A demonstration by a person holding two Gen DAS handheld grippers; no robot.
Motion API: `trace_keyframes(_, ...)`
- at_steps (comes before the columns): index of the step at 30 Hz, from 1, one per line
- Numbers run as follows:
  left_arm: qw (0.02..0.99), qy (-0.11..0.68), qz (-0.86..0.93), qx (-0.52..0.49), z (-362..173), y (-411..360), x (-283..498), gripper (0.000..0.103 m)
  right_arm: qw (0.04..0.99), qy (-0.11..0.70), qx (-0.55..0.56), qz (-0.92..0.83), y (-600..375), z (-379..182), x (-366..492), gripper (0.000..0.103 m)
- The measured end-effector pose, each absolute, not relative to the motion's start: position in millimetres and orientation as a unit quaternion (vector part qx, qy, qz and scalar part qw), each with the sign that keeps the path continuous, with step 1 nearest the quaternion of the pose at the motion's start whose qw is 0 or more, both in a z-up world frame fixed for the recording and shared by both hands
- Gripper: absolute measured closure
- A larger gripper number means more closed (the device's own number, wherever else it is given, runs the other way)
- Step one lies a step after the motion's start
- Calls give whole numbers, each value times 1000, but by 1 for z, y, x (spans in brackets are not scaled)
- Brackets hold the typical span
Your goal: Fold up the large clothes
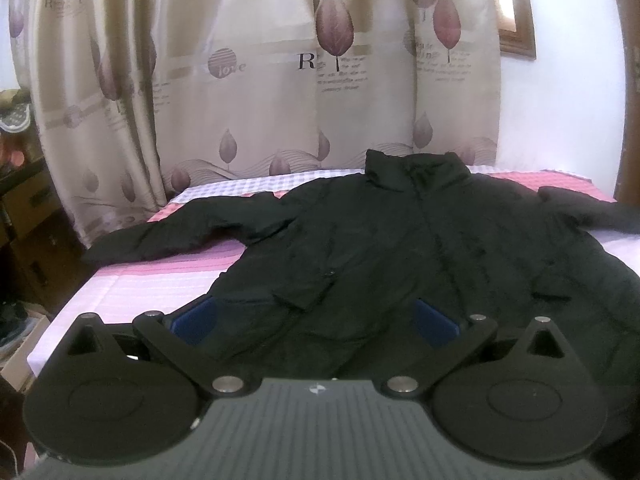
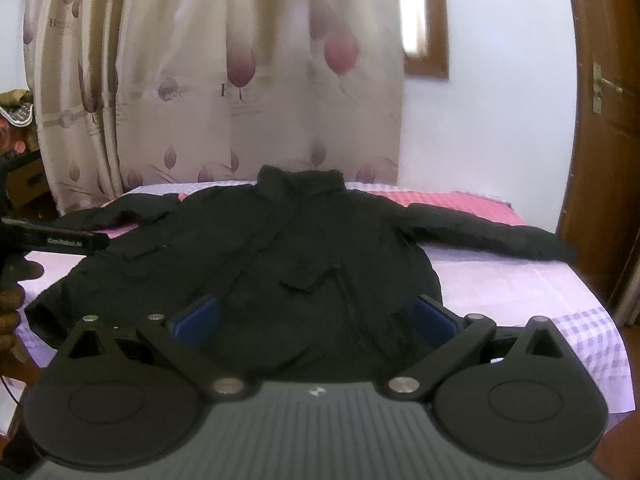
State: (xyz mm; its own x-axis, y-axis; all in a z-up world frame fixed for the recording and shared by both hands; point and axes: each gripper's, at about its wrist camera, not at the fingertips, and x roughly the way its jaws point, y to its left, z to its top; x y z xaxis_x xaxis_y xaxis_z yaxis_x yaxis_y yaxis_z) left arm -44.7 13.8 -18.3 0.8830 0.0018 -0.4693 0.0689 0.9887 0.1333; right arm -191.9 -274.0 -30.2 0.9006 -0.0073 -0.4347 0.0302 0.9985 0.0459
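Two hand-held grippers hover at the foot of a bed, jaws spread wide and empty: the left gripper (image 1: 314,322) and the right gripper (image 2: 316,320) each frame the hem of a black jacket (image 1: 400,248) between blue fingertips (image 1: 196,318). The jacket lies flat, front up, at 12 o'clock from both, collar (image 2: 300,182) farthest away, sleeves flung toward 9 and 3 o'clock across the pink and lilac bedsheet (image 2: 500,280). In the right wrist view, the left tool's black body (image 2: 56,238) juts in at 9 o'clock, a hand (image 2: 12,296) beneath it. Behind the bed hang leaf-print curtains (image 1: 260,80); a wooden door (image 2: 604,120) stands at 2 o'clock, cardboard boxes (image 1: 28,204) at 9 o'clock.
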Motion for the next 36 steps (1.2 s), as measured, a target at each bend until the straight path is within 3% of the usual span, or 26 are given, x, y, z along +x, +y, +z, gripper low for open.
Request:
trace_keyframes(23, 965, 250, 9, 80, -28, 27, -38, 0, 967, 247, 48, -32, -298, -49, -181, 0)
trace_keyframes(36, 953, 302, 2, 22, -64, 176, -30, 0, 940, 313, 104, -91, -381, -105, -177, 0)
